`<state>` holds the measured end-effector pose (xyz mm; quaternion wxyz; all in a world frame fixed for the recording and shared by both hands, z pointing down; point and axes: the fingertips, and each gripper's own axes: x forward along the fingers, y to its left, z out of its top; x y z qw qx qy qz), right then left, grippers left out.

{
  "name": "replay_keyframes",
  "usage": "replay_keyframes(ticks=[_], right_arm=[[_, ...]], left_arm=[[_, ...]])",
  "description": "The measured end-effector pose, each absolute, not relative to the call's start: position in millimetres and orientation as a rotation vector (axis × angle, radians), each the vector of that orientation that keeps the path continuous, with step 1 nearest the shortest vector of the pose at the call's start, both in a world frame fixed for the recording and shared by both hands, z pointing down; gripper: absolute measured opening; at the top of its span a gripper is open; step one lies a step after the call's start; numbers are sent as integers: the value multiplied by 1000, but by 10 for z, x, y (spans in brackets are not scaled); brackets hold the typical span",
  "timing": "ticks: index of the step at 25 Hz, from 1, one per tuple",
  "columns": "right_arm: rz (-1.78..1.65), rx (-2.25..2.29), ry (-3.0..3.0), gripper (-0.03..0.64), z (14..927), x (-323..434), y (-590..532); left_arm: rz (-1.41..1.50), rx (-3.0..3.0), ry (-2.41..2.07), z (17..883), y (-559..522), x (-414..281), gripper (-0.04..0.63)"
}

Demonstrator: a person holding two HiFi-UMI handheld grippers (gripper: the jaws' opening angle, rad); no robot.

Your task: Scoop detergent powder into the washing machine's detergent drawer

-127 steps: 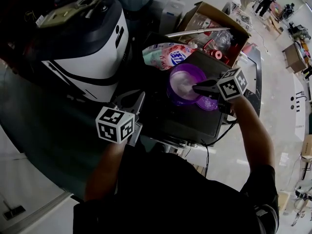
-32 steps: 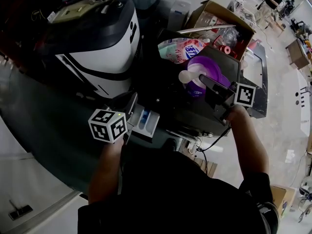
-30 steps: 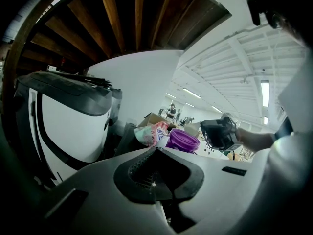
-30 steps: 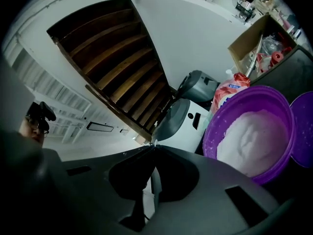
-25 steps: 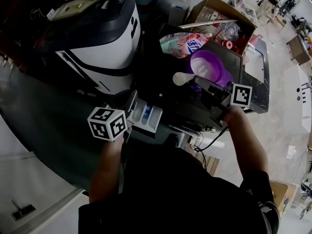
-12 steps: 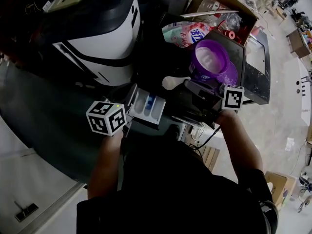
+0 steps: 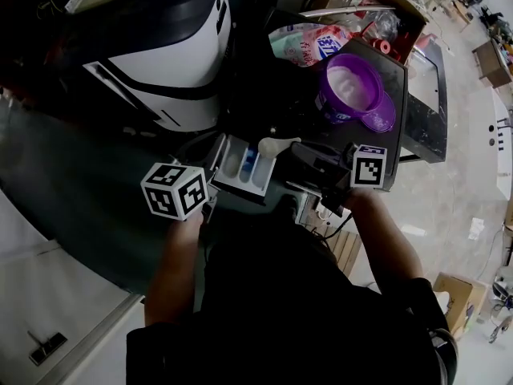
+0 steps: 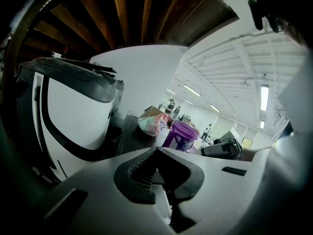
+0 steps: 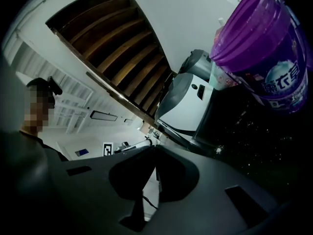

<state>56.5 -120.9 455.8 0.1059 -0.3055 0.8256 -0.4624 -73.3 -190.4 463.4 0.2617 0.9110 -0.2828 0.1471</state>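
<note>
The scoop (image 7: 271,145), pinched in the right gripper (image 7: 298,151), has swung from the tub (image 7: 350,91) to over the open drawer (image 7: 239,169). The left gripper (image 8: 156,152) clamps the drawer's left edge.

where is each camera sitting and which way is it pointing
Head view: on the person's head, looking steeply down at the open white detergent drawer; both forearms, left tongs, and right tongs holding a white plastic scoop, show.
Left gripper view: on the left tongs, looking low past the white-and-grey washing machine; its closed tongs show.
Right gripper view: on the right tongs, rolled, facing that machine; closed tongs and the person's torso show.
Shared: all three see the round purple plastic tub.
</note>
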Motion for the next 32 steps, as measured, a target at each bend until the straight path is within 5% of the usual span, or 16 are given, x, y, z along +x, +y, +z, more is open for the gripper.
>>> replay_keyframes(ticks=[32], right_arm=[[-1438, -1367, 2671, 17, 5834, -443, -1476]], left_arm=[[310, 2377, -862, 4907, -1548, -1826, 9]])
